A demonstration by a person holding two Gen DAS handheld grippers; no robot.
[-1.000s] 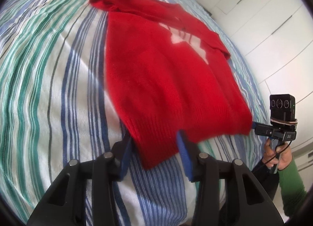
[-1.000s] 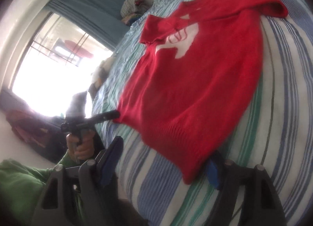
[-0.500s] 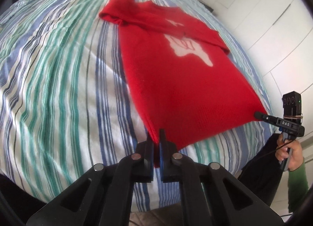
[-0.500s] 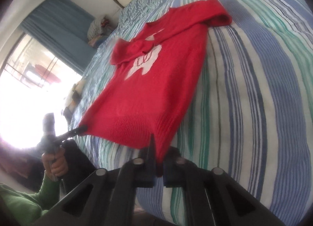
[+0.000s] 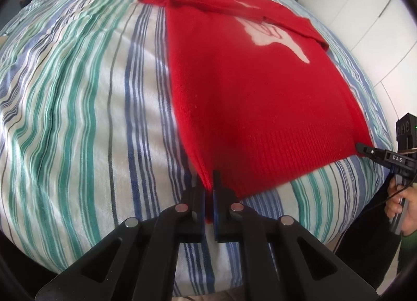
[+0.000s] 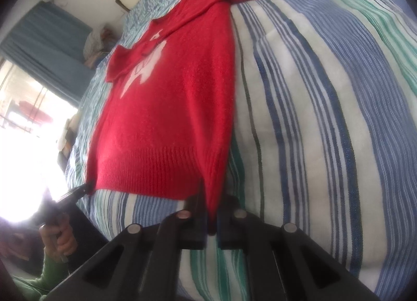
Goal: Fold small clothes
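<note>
Item: red knit sweater (image 5: 260, 98), small, with a white motif (image 5: 273, 38) on the chest. It lies flat on a bed, ribbed hem toward the bed's near edge, neckline and folded sleeves toward the far end.

Surroundings, placed from the sweater:
- Striped bedcover (image 5: 78, 105), green, blue and white, beneath it and spreading wide to both sides.
- White cabinet doors (image 5: 365, 14), beyond the bed on the sweater's right side as the left wrist view shows it.
- Blue curtain (image 6: 44, 40) and a bright window (image 6: 23, 124), beyond the bed on the opposite side, in the right wrist view.
- Heap of cloth (image 6: 97, 40), past the sweater's neckline end, against the curtain; too small to tell apart.
- Nothing lies on top of the sweater.

Left gripper (image 5: 208, 191): angled down at the bed's near edge, jaws pinched together on one hem corner of the sweater.

Right gripper (image 6: 212, 212): angled down likewise, jaws clamped on the other hem corner; red knit shows between its pads. A hand (image 5: 402, 212) with a green sleeve (image 6: 49, 269) grips each handle below the bed edge.
</note>
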